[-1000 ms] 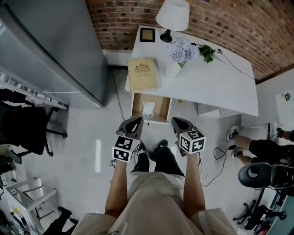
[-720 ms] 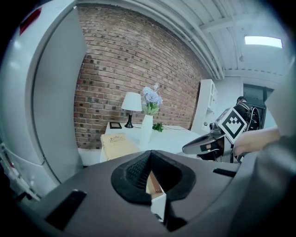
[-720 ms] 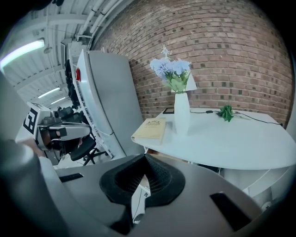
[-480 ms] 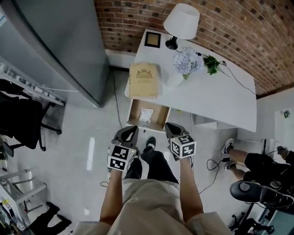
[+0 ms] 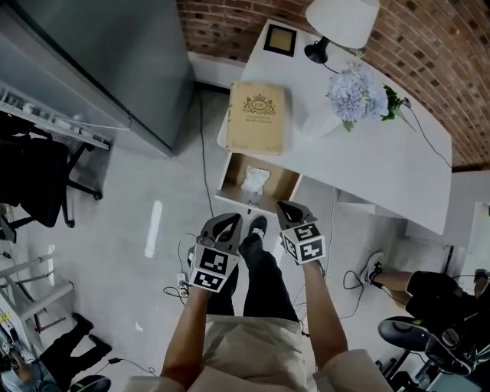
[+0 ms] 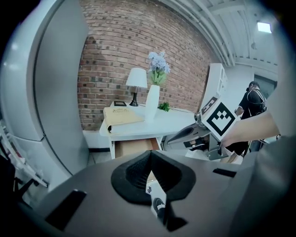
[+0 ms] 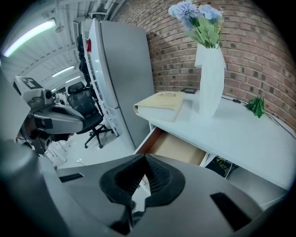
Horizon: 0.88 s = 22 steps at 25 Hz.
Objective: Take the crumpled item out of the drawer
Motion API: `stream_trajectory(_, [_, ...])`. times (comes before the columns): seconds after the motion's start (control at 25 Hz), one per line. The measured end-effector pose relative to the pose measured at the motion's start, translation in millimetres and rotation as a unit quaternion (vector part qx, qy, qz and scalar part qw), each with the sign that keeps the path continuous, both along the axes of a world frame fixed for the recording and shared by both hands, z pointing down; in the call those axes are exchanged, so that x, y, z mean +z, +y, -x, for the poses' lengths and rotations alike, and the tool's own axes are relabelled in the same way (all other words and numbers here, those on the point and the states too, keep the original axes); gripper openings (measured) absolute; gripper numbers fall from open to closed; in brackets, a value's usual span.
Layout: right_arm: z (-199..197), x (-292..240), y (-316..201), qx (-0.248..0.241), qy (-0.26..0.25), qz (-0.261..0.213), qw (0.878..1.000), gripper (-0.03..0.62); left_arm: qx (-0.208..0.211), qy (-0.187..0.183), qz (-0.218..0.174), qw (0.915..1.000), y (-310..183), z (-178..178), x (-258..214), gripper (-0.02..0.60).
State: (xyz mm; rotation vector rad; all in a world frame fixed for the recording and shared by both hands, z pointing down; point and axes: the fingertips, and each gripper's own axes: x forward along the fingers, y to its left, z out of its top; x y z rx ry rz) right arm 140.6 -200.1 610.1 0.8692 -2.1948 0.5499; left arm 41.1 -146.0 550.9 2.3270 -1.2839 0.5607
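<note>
The crumpled item sits pale in the open drawer of the white counter, just below the edge where a tan book lies. Both claws hang short of the drawer front — the left claw and the right claw, each pinched together, holding nothing, well apart from the item.

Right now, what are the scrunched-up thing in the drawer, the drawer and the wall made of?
The crumpled item looks like white paper or thin plastic, creased and matte; too small to be sure. The drawer seems wood or fibreboard: dull tan inside. The wall is rough red brick with pale mortar lines.
</note>
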Motion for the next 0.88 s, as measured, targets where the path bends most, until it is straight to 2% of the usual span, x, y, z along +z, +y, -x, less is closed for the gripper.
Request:
stream_trajectory(0.16, [5.4,47.1,-19.4,0.010,0.016,-0.012,1.000,0.020,-0.024,-0.008,0.020,0.9995,-6.9,14.3,41.3,0.015])
stream_trajectory(0.36, [4.3,92.2,-36.4,0.006,0.031,-0.013,0.999,0.020,-0.044,-0.001,0.041,0.9982,-9.3,12.4,81.0,0.015])
stream_trajectory(0.6, [1.8,134.0,-48.5,-0.004,0.045,-0.005,0.999,0.020,-0.041,0.006,0.048,0.9980,-17.4,11.1,107.1,0.015])
stream_trajectory(0.72, [6.4,153.0,-55.1,-0.013,0.048,-0.005,0.999,0.020,-0.048,0.006,0.064,0.9968,-14.6,10.6,130.0,0.015])
stream_trajectory(0.88, [16.7,179.5,-63.2,-0.035,0.054,-0.008,0.998,0.020,-0.041,0.004,0.056,0.9976,-30.2,8.2,137.4,0.015])
